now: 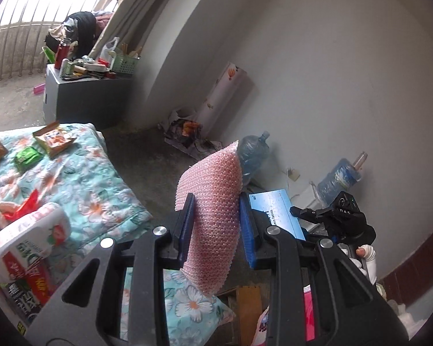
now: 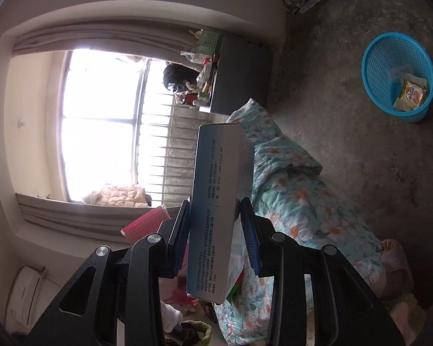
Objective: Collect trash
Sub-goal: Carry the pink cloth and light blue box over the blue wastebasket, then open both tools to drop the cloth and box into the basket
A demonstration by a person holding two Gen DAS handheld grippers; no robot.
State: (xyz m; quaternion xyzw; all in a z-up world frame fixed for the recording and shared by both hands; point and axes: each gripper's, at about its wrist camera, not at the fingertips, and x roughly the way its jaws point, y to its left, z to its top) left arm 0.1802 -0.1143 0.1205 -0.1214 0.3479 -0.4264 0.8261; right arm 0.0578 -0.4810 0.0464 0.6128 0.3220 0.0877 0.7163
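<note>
Our left tool (image 1: 216, 216) is clamped on a pink bubble-wrap sheet (image 1: 213, 216), and our right tool (image 2: 216, 225) on a blue carton (image 2: 219, 201). Below lies the floral quilt (image 2: 303, 201); farther off, on the floor, the blue basket (image 2: 372, 66) holds a snack packet (image 2: 410, 95).

Two water jugs (image 1: 252, 155), one basket (image 2: 372, 57)

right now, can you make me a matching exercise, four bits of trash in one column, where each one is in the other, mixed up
Things:
1. pink bubble wrap
2. blue box
3. green packet
4. yellow packet

Places:
A. in the blue basket
B. in the left hand-held gripper
C. on the flowered quilt
D. in the right hand-held gripper

Pairs: 1-B, 2-D, 3-C, 4-A
</note>
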